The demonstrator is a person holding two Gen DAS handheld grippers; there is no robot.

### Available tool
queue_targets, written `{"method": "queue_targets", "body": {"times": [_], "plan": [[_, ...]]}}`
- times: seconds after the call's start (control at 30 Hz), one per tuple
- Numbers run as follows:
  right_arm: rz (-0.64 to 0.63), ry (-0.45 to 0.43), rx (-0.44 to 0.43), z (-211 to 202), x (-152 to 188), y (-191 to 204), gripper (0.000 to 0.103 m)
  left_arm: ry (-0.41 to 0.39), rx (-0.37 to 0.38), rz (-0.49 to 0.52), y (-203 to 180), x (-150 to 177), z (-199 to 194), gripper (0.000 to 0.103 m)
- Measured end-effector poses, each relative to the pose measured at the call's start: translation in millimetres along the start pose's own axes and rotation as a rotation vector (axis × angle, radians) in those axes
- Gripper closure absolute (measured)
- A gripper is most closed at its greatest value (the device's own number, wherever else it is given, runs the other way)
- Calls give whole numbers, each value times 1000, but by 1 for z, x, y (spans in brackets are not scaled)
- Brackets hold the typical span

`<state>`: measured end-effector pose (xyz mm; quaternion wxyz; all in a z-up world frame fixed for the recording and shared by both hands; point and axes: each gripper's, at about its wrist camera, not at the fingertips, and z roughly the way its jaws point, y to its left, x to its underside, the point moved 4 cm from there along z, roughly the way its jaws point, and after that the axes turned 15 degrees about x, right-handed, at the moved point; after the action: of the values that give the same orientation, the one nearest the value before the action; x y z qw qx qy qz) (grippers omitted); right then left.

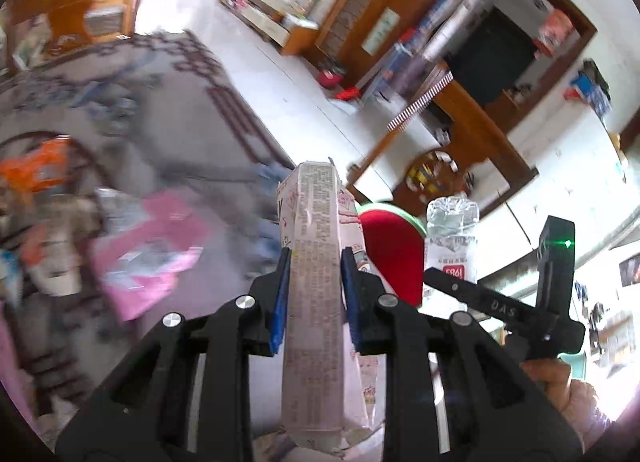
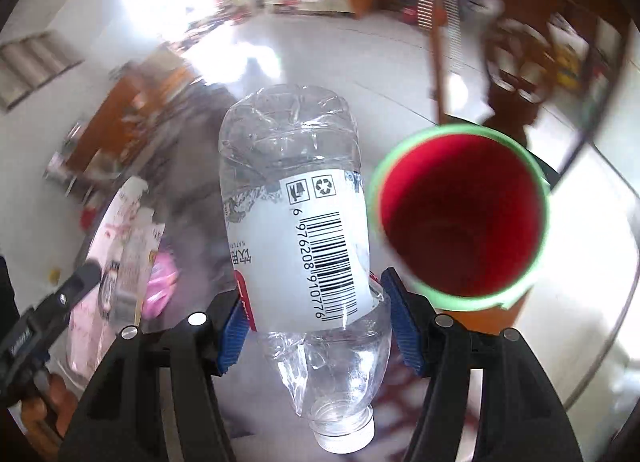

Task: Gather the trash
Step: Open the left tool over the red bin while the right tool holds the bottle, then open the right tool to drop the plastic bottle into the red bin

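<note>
Pinching a flattened carton (image 1: 316, 286) lengthwise, the left claw (image 1: 314, 294) is clamping it between blue pads. Beside it, the right claw (image 2: 318, 326) is gripping a crushed clear bottle (image 2: 296, 221) near its neck, base pointing outward. Just beyond and right of the bottle, a red bin (image 2: 460, 213) with a green rim is gaping open, nearer the right claw.
</note>
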<state>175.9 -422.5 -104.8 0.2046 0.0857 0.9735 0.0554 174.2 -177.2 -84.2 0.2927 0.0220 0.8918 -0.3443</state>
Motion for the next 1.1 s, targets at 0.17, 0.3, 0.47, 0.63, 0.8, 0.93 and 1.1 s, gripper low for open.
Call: {"method": "queue_targets", "body": {"times": [0.17,0.3,0.47,0.63,0.8,0.93,1.1], "plan": [[85,3,29,4,-13,-51,43,101,16,40,-27,-3,66,80],[124,5,43,4,-20,-84,43,161,36,60,-47,-5,112,80],[160,8,60,8,-30,-115,43,224,49,91,-65,-5,158,80],[183,11,66,15,-41,-140,43,267,45,109,-76,-5,193,80],[186,18,66,18,-48,-152,43,304,34,123,-84,-3,219,80],[179,26,55,24,-53,-153,43,299,33,133,-88,-4,224,44],[164,32,31,33,-63,-145,40,242,24,125,-86,-13,212,27]]}}
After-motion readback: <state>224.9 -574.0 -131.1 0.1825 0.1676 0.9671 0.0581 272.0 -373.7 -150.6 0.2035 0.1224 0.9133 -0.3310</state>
